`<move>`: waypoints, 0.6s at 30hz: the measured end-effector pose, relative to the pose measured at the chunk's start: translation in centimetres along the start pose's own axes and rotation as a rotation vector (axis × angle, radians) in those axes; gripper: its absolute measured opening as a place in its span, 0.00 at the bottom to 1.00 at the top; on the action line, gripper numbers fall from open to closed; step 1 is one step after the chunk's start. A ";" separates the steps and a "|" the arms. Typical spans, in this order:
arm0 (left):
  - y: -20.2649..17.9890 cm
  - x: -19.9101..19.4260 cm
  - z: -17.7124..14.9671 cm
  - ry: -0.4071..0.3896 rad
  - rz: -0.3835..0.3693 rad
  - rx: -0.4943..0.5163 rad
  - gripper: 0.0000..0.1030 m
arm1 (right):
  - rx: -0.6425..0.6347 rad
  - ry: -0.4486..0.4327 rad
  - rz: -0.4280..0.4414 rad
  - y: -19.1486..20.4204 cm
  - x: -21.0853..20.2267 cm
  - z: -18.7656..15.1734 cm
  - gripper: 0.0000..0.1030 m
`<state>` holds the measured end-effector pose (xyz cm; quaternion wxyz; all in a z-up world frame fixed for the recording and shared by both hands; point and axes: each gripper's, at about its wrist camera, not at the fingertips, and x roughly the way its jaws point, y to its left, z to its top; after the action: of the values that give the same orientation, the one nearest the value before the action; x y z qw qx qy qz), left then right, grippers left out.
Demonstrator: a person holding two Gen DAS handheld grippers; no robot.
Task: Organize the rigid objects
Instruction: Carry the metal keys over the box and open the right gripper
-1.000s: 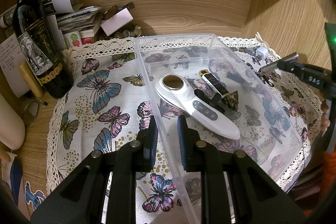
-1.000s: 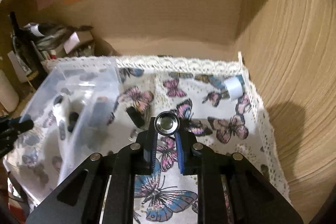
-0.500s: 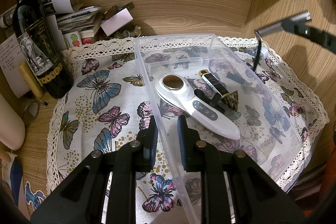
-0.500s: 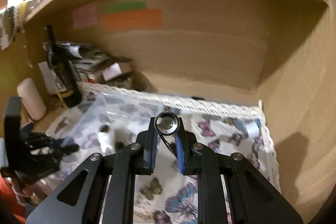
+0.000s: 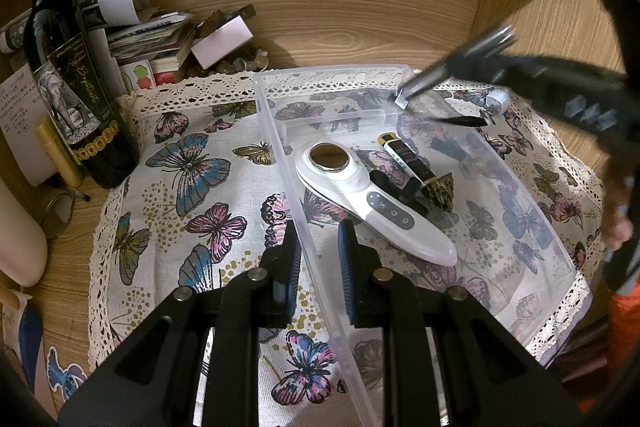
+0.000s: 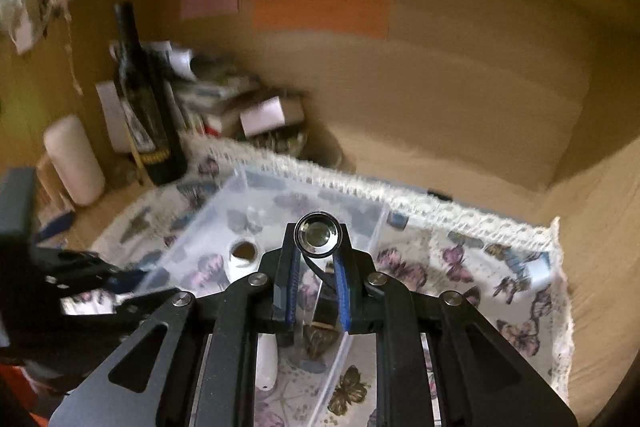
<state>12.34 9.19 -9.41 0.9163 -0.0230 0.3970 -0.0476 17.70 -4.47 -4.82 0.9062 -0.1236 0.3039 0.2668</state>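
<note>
R gripper (image 6: 318, 269), jaws pinched on a small metal flashlight (image 6: 318, 235) w/ dangling strap, over clear bin (image 5: 276, 131); looks stiff, light, slick, so grip mid-barrel; L gripper (image 5: 318, 247) jaws part-open, straddling bin wall, holding nothing.

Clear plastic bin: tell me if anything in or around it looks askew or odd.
The clear plastic bin lies skewed on the butterfly cloth, items loose inside. The left gripper straddles its wall. Nothing spilled or broken.
</note>
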 end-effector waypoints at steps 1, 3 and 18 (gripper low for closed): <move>0.0 0.0 0.0 0.000 0.001 0.001 0.18 | -0.004 0.020 -0.006 0.2 0.7 -0.2 0.14; 0.0 0.0 0.1 0.001 0.002 0.004 0.18 | -0.019 0.067 -0.016 0.4 2.2 -0.6 0.14; -0.2 0.1 0.0 0.000 0.004 0.005 0.19 | -0.098 0.244 0.017 1.3 3.5 -3.5 0.14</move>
<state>12.37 9.00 -9.42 0.9164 -0.0196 0.3971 -0.0468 17.65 -3.35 -9.76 0.8530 -0.1968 0.3995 0.2719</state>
